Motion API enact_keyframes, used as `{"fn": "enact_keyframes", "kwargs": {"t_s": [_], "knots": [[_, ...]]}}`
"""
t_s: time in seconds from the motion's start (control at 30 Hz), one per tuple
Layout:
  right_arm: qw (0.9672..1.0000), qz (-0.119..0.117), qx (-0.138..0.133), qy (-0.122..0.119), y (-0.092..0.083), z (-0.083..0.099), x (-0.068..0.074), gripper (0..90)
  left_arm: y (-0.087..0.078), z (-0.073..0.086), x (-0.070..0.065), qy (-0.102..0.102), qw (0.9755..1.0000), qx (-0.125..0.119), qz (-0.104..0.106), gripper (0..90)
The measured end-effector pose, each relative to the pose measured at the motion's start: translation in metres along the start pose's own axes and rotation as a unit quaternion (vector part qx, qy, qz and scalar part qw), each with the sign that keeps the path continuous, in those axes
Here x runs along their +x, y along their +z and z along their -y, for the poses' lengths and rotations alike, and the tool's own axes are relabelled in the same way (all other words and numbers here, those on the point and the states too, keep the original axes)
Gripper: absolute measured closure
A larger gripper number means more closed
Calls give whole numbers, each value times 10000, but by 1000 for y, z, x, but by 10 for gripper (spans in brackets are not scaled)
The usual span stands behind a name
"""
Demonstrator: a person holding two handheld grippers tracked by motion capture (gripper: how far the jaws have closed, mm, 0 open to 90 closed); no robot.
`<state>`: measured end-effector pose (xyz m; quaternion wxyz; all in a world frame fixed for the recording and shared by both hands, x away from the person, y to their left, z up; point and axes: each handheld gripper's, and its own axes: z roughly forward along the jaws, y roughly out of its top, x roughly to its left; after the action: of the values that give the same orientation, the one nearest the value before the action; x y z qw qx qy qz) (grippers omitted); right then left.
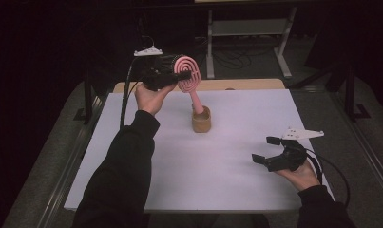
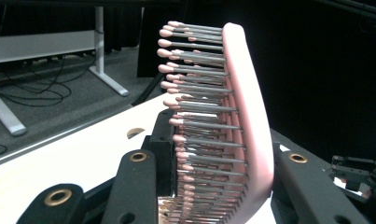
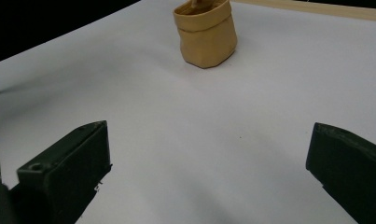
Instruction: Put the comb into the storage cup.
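From the high view, we see the left claw (image 1: 172, 76) clamped across the head of the pink brush (image 1: 188, 72), whose handle slants down into the tan pouch (image 1: 201, 119) standing mid-desk (image 1: 132, 156). We judge the brush light and stiff, a hard plastic thing. The pouch looks soft and light, so it could tip or slide if the handle drags on its wall. The left forearm reaches forward, hand raised over the far part of the desk. The right claw (image 1: 265, 149) rests low near the right edge, jaws spread wide, holding nothing.

In the left gripper view, the brush (image 2: 241, 112) stands between the jaws, bristles on one side and the smooth back on the other. We reckon the back is slippery, so the head's edges are the surer hold.

In the right gripper view, the pouch (image 3: 205, 32) stands well beyond the open jaws.
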<state>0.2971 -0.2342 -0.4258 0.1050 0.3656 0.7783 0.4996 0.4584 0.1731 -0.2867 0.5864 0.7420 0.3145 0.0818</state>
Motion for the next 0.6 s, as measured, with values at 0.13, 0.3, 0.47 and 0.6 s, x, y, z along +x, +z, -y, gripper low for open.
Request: {"fn": "enact_keyframes", "kwargs": {"t_s": [0.13,0.3,0.47,0.6], "knots": [[10000,7,-27,12,0,1,-1,0,6,5,1,-32,10000,29,17,619],[10000,-1,-45,11,0,1,-2,0,13,11,3,-25,10000,87,-9,619],[10000,-7,-62,29,0,2,-2,0,17,15,5,-48,9999,107,-9,619],[10000,-17,-70,43,0,3,-3,0,21,20,6,-83,9999,118,-37,619]]}}
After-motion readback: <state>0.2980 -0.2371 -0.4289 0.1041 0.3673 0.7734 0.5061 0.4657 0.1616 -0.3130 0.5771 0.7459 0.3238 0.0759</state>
